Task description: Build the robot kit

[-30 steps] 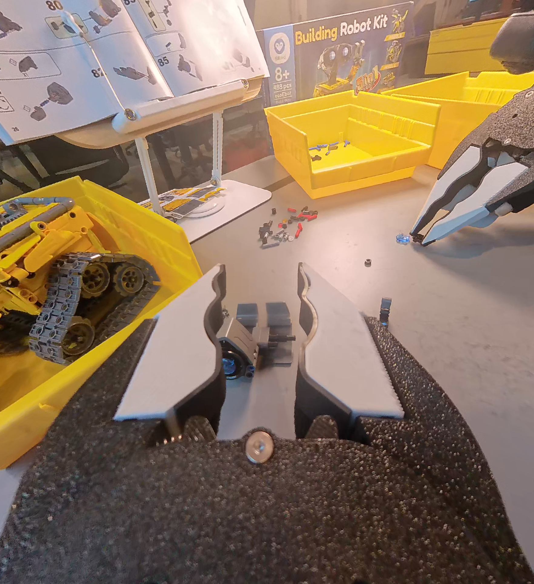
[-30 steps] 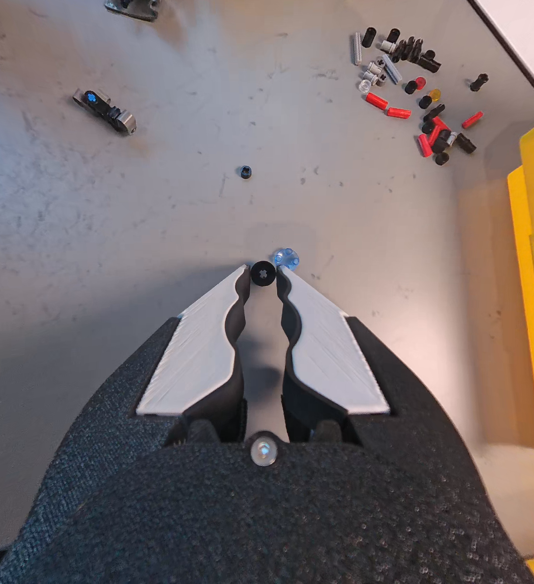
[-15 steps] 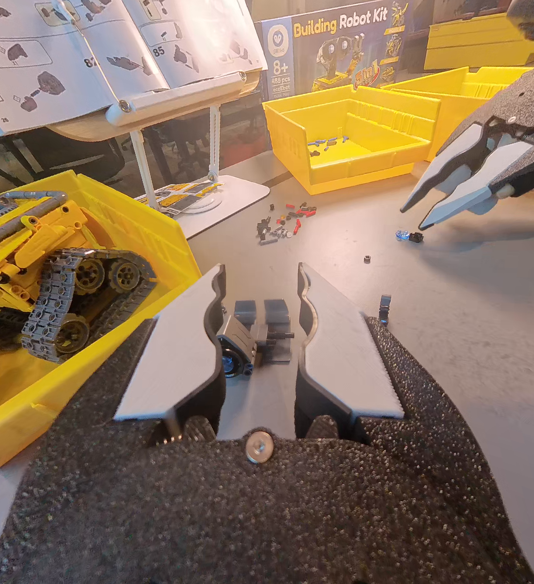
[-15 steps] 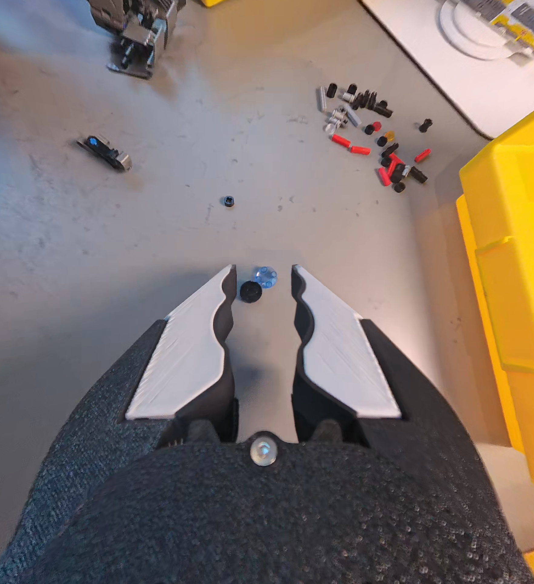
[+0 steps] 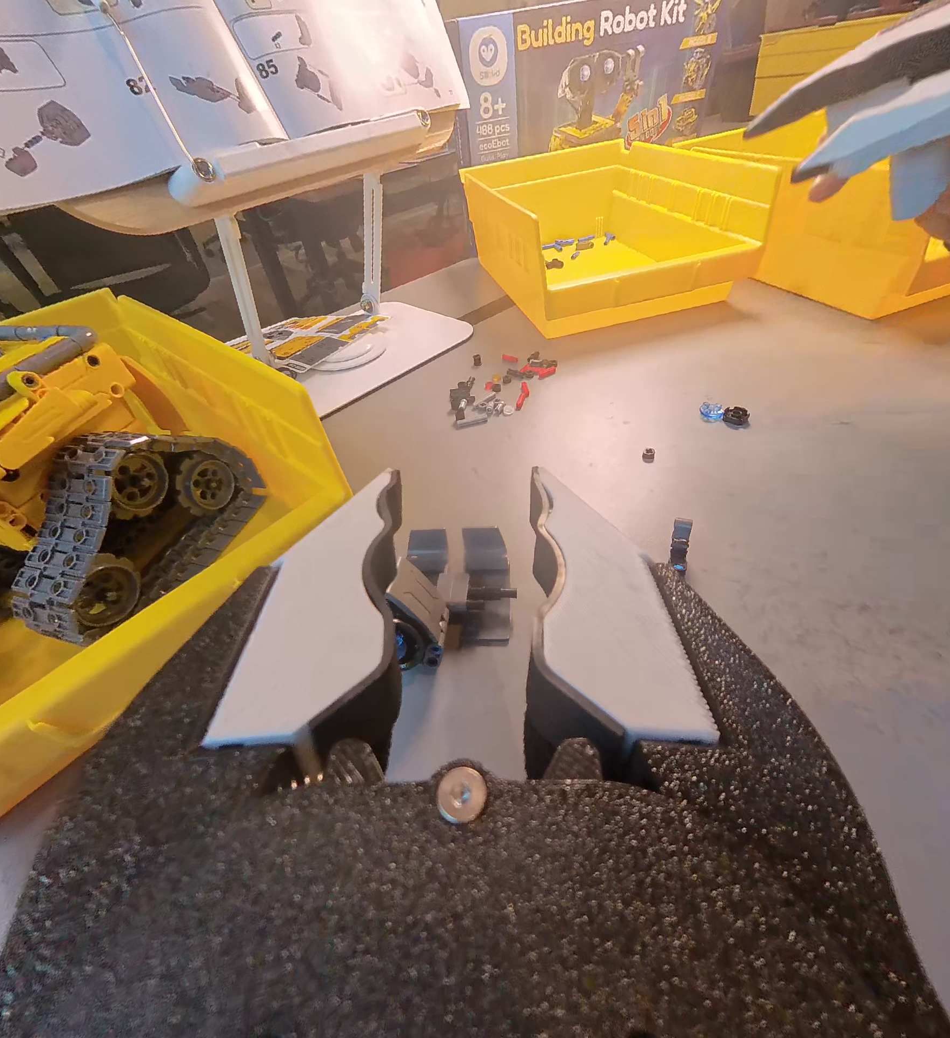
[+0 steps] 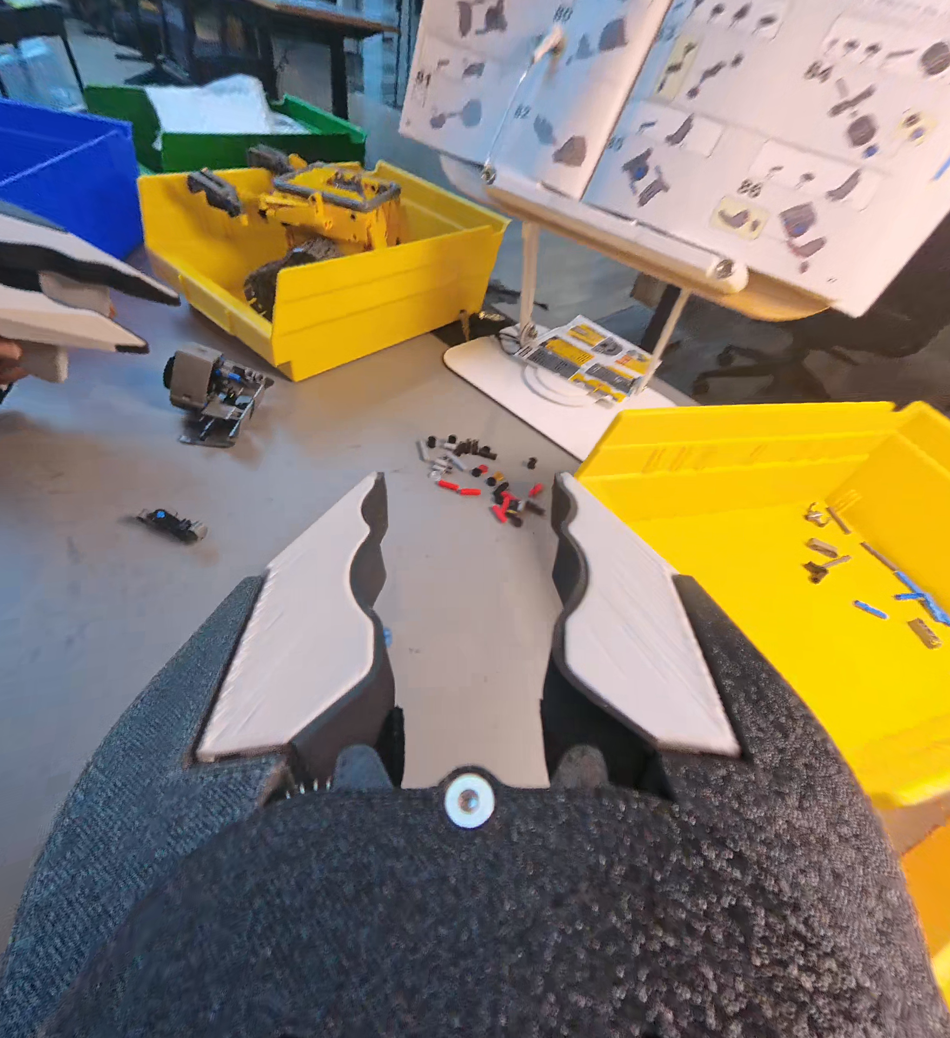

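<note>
the left gripper (image 5: 464, 494), fingers apart and empty, hovers right over the small grey assembly (image 5: 453, 590) on the table (image 5: 798, 561); the right gripper (image 6: 467, 483), also spread, hangs above, well apart.

grey brick assembly (image 5: 453, 598) flat on table between spread fingers of left gripper (image 5: 464, 494), untouched, right gripper (image 6: 467, 486) wide apart, raised, empty, nearest scattered small pins (image 6: 483, 477) just beyond
</note>
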Demonstrator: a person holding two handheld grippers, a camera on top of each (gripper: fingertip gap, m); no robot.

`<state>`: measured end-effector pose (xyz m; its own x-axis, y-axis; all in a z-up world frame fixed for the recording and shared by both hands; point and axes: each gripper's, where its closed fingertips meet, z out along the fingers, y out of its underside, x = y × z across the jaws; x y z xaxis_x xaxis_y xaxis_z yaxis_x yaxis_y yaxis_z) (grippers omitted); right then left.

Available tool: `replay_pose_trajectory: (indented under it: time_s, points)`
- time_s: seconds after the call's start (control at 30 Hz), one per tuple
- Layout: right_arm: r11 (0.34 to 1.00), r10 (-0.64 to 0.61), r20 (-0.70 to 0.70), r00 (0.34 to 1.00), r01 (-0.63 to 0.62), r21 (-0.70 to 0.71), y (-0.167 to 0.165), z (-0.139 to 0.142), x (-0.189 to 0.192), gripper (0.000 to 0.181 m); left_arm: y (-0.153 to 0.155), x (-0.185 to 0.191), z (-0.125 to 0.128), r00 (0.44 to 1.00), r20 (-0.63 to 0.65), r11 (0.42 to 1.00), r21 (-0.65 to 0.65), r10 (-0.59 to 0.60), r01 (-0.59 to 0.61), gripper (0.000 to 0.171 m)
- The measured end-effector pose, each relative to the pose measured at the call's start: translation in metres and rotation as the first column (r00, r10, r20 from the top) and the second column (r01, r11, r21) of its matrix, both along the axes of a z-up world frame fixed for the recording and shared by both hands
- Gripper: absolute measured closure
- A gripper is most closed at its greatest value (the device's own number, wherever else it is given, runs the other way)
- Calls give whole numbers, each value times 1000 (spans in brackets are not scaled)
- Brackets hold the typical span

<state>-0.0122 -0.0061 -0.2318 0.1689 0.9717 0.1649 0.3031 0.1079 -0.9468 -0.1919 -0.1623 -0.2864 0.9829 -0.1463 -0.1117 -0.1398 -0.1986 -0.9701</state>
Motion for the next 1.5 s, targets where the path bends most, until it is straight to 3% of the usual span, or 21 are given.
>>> replay_pose_trajectory:
  time_s: [0.27, 0.47, 0.6, 0.73, 0.87, 1.07, 1.23, 1.5]
  points:
    - [969, -234, -126, 964, 242, 53, 90, 73, 51, 131, 0, 2, 0, 1000, -3, 1000, -2, -5, 5, 127]
    - [946, -311, -73, 947, 316, 73, 156, 88, 61, 141, 1, 2, -3, 1000, -5, 1000, -12, -4, 4, 127]
    - [946, -318, 111, 942, 323, -38, 204, 61, 32, 149, 3, 2, -8, 1000, -4, 1000, -27, -6, 5, 127]
    - [901, -341, 379, 861, 414, -131, 258, 8, -5, 160, 4, 3, -11, 1000, -8, 999, -42, -7, 7, 127]
    - [841, -358, 521, 775, 510, -180, 302, -40, -31, 160, 1, 0, -7, 1000, -7, 1000, -29, -1, 1, 127]
    - [746, -442, 583, 682, 640, -184, 351, -91, -41, 160, -1, -1, -5, 1000, 27, 1000, -25, -7, 7, 127]
    - [657, -496, 558, 666, 707, -261, 373, -116, -38, 160, 0, 3, -7, 998, 49, 999, -38, -30, 32, 127]
    - [644, -548, 530, 646, 731, -225, 386, -138, -38, 165, 0, 6, -10, 997, 68, 998, -53, -42, 45, 127]
